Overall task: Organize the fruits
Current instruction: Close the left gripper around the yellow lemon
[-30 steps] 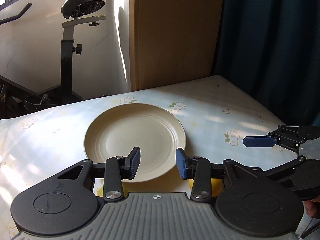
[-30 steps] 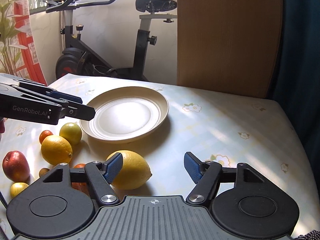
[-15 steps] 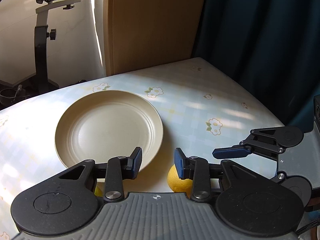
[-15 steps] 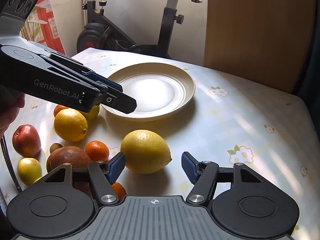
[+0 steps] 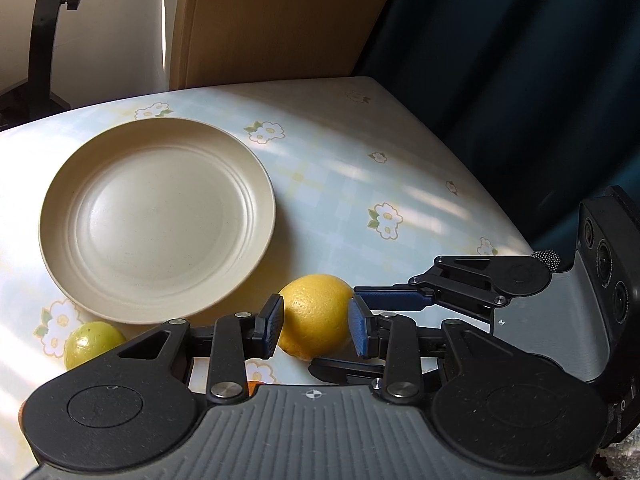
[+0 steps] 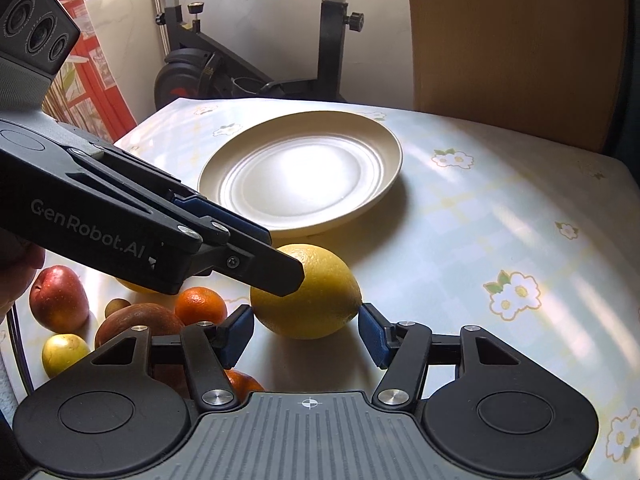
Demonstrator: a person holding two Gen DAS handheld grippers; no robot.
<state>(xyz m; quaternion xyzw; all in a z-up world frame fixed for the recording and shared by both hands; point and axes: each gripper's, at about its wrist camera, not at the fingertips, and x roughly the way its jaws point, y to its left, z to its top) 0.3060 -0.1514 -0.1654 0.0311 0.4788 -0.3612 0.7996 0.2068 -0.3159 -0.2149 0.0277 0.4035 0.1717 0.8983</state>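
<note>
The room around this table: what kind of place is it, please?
Most likely a room in a home. A flowered tablecloth covers the table, an exercise bike stands by the wall, and a dark curtain hangs beside it.

I get strong daylight from the far left, laying pale streaks across the tablecloth and a blown-out glare on the plate in the right wrist view. The lemon casts a soft shadow toward me; the curtain at far right stays dim. Both views are sharp, and their edges bend with fisheye distortion.
</note>
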